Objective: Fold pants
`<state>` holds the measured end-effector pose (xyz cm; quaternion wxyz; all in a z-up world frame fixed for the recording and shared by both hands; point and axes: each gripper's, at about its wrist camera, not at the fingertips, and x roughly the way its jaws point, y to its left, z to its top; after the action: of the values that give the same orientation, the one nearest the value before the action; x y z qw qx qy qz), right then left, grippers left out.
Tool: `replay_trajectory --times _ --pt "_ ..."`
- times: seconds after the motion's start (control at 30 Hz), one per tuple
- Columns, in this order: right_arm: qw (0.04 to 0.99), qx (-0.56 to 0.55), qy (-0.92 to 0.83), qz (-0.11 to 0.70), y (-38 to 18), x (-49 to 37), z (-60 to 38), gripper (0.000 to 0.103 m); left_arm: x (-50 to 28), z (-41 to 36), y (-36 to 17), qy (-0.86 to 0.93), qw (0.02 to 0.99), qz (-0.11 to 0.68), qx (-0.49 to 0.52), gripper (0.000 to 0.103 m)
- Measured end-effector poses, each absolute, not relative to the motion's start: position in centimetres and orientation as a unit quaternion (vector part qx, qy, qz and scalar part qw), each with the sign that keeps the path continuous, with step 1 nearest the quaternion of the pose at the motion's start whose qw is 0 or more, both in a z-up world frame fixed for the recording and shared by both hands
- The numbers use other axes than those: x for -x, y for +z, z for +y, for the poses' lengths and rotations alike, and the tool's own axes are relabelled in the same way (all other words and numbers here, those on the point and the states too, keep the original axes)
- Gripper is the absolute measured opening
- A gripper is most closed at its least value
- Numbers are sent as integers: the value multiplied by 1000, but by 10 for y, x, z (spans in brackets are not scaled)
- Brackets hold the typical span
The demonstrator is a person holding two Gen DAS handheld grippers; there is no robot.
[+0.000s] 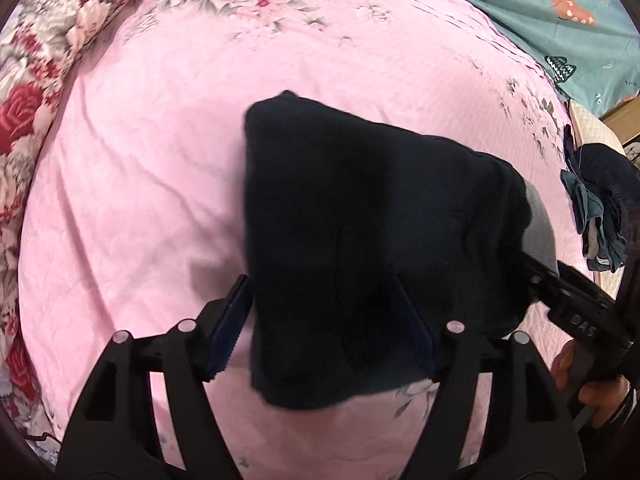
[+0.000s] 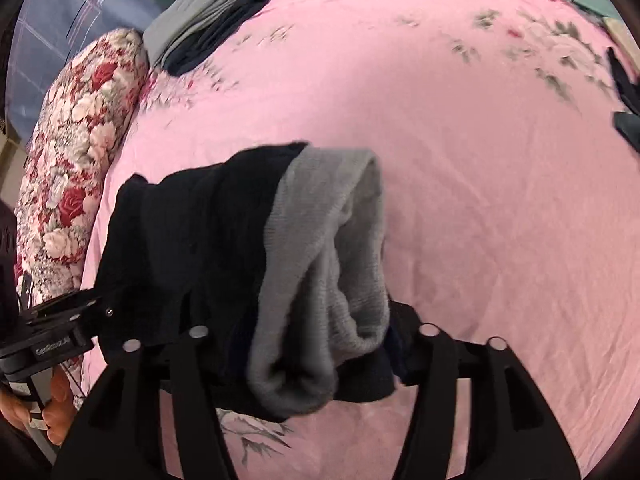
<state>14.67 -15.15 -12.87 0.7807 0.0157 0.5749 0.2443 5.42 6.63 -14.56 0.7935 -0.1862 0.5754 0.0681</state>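
Dark pants bundle sits on the bed, both my claws spread; final fold done, next withdraw.

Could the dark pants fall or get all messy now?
Maybe. Both sets of jaws look wide apart, so the pants seem draped over the left gripper and right gripper rather than pinched, and could slide off onto the pink bedspread. The grey lining is turned out and bunched, so the fold may come out lumpy.
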Motion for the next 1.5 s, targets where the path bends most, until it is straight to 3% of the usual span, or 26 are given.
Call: replay_trajectory --times 0.3,0.37,0.43,0.5,0.7,0.83,1.0,1.13,1.3,1.47,1.5 --pt "792 53 285 538 -90 -107 -164 67 -9 104 -138 98 791 566 211 72" --pt "775 59 293 557 -99 -101 -166 62 -10 96 -150 100 782 584 195 72" --pt "766 57 286 573 -110 -101 -168 40 -11 95 -162 99 773 599 183 73" --pt "753 29 289 590 -120 -107 -176 27 -14 89 -175 108 765 615 158 76" --pt "718 -38 292 631 -148 -122 -191 24 -18 99 -186 118 751 628 167 84" --pt "708 -15 304 637 -138 -117 -186 30 -19 103 -176 123 745 634 166 84" --pt "759 -50 283 584 -98 -122 -201 64 -24 99 -156 121 760 619 158 83" --pt "780 -35 281 558 -91 -127 -187 64 -33 91 -157 115 762 622 141 83" --pt "767 43 240 594 -132 -132 -168 61 -37 89 -172 114 749 637 140 85" --pt "755 -26 262 600 -121 -138 -179 62 -38 103 -147 108 767 612 159 83" --pt "763 -39 264 589 -115 -140 -183 66 -39 105 -143 102 771 607 165 83"
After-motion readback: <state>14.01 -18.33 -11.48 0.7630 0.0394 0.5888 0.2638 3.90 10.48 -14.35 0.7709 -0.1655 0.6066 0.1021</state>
